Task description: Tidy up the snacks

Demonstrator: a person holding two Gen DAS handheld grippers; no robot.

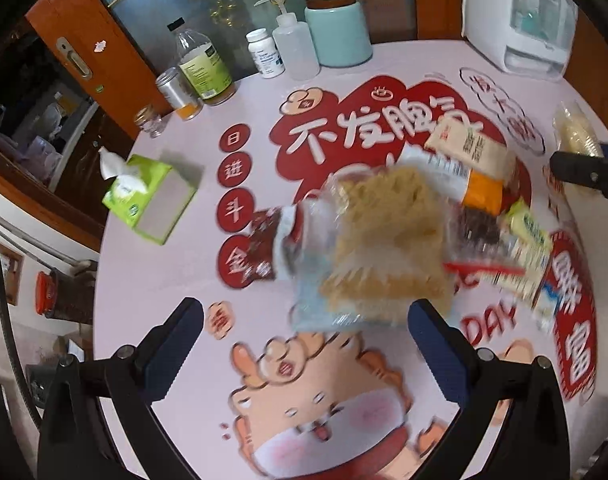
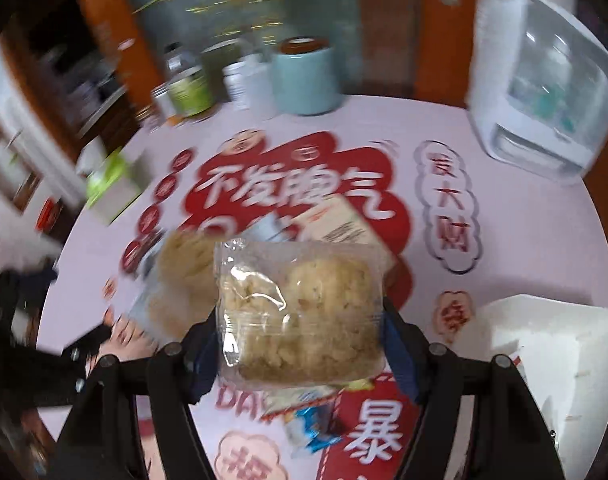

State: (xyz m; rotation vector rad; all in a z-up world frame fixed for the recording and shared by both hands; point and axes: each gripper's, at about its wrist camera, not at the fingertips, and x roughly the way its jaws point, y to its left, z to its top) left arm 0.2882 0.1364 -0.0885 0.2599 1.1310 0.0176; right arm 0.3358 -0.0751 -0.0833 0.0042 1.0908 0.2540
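Observation:
A clear packet of pale crispy snack (image 2: 300,308) hangs above the table, and my right gripper (image 2: 302,336) is shut on it, its blue pads pressing both sides. In the left wrist view that gripper (image 1: 583,176) and its packet (image 1: 575,132) show at the right edge. My left gripper (image 1: 304,316) stands open low over the snack pile. The near edge of a clear noodle-snack packet (image 1: 383,240) reaches between its fingertips, untouched. Around it lie a dark red packet (image 1: 268,244), an orange-and-white packet (image 1: 467,180), a beige packet (image 1: 463,144) and a yellow-green packet (image 1: 531,232).
The round table (image 1: 176,292) has a pink printed cover. A green tissue box (image 1: 152,200) lies at its left. Bottles, a can (image 1: 180,92) and a teal canister (image 1: 337,32) line the far edge, with a white appliance (image 1: 519,16) at far right. A white box (image 2: 555,360) sits near right.

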